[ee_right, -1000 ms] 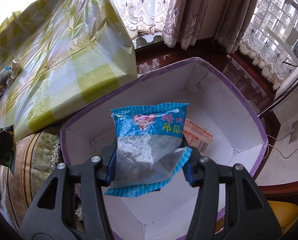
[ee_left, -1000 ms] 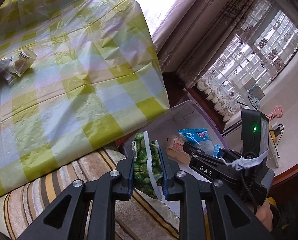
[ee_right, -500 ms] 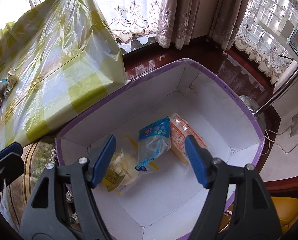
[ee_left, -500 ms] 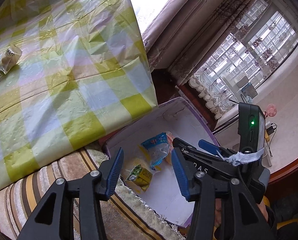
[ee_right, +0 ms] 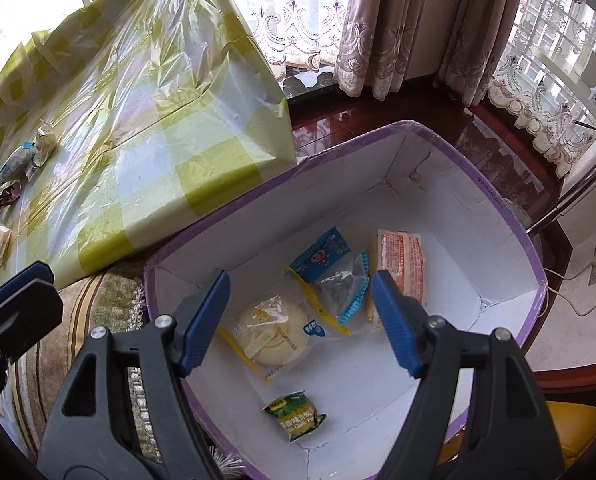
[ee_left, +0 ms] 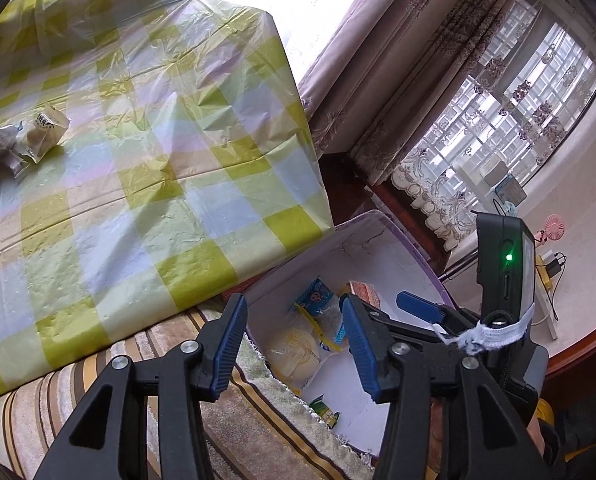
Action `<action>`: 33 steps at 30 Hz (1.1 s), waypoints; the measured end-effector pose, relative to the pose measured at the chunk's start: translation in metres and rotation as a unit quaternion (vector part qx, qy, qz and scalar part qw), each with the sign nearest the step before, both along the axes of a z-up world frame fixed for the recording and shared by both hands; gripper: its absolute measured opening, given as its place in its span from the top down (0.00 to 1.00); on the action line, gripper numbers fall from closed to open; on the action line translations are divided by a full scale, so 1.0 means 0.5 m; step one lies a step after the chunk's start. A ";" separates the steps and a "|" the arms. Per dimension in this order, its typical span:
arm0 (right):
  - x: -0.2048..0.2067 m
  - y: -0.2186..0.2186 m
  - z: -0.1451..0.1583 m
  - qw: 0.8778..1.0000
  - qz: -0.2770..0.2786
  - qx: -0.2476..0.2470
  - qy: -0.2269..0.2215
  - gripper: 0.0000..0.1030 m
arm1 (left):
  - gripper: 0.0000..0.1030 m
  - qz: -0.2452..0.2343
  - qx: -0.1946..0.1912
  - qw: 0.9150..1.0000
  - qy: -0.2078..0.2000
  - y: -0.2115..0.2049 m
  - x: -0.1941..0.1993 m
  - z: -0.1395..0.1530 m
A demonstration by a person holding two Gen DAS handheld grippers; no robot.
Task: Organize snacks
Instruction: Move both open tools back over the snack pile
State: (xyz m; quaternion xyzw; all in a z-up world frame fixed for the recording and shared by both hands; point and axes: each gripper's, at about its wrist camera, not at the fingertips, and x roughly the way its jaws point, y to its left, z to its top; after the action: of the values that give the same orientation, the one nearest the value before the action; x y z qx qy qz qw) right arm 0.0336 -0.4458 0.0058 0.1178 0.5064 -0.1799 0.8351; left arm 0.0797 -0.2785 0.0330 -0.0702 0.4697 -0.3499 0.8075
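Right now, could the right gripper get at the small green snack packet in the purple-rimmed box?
Probably yes. The right gripper hangs open and empty over the box, which has no lid, and the green packet lies alone on the white floor, nothing on top of it and apart from the other packets.

Materials and finishes around the snack box.
Matt white card box (ee_right: 437,216), purple-edged; glossy crinkled plastic cover on worktop (ee_left: 138,160); shiny film snack packets (ee_right: 329,276); polished dark wood floor (ee_right: 497,148); ribbed blue claw pads (ee_right: 393,324).
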 end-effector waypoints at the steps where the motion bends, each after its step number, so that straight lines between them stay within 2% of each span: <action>1: 0.002 0.003 0.001 1.000 0.002 0.001 0.000 0.26 | 0.51 0.005 -0.002 1.000 -0.001 0.007 0.002 0.001; 8: 0.015 0.049 0.013 1.000 0.022 0.008 -0.010 0.26 | 0.51 0.059 0.003 0.998 -0.030 0.070 0.017 0.018; 15: 0.045 0.134 0.040 0.997 0.058 0.015 -0.041 0.24 | 0.51 0.140 0.010 0.989 -0.049 0.179 0.048 0.024; 21: 0.082 0.213 0.055 0.994 0.099 0.011 -0.052 0.23 | 0.50 0.211 0.021 0.976 -0.057 0.284 0.065 0.020; 33: 0.156 0.345 0.063 0.985 0.166 0.012 -0.054 0.20 | 0.50 0.310 0.002 0.950 -0.032 0.462 0.089 -0.008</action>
State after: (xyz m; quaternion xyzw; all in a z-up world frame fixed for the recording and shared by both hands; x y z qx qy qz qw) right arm 0.1117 -0.2735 0.0376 0.0517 0.4751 -0.0262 0.8780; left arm 0.1243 -0.0478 0.0289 -0.1997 0.3991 -0.0837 0.8910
